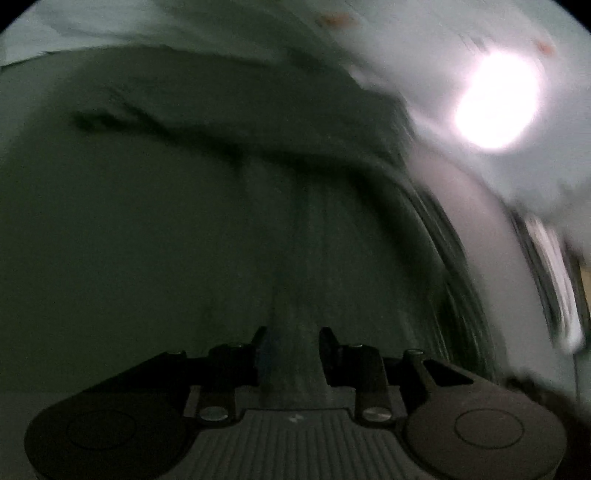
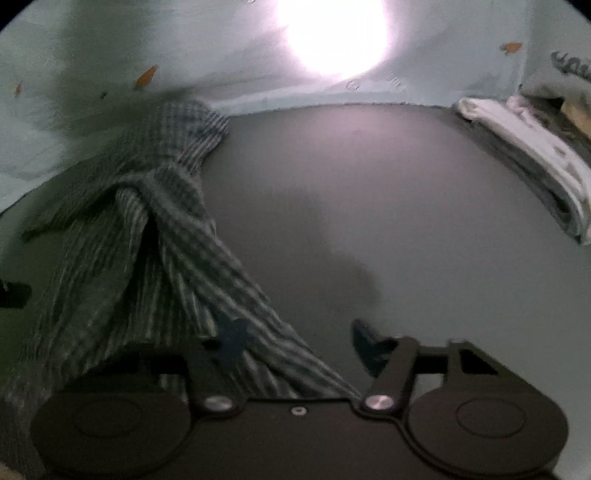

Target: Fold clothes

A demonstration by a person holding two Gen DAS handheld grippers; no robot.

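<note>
The crumpled green-and-white checked cloth (image 2: 147, 229) lies twisted on the dark grey table (image 2: 332, 221), one end trailing between the jaws of the right tool (image 2: 299, 343). Those jaws stand partly open — the pads do not visibly press the fabric, so it may slide free if lifted. The left tool (image 1: 291, 343) is narrow, with blurred dark fabric (image 1: 295, 258) running between its fingers; whether it grips, I cannot tell. A twisted bundle risks a crooked fold. A folded white-and-grey stack (image 2: 528, 158) sits well apart.

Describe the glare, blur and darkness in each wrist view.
Left wrist view: heavy motion smear, dim, a glare spot upper right. Right wrist view: steadier, the checked cloth reads clearly, a glare spot burns out the top, fisheye bends the table edge.
</note>
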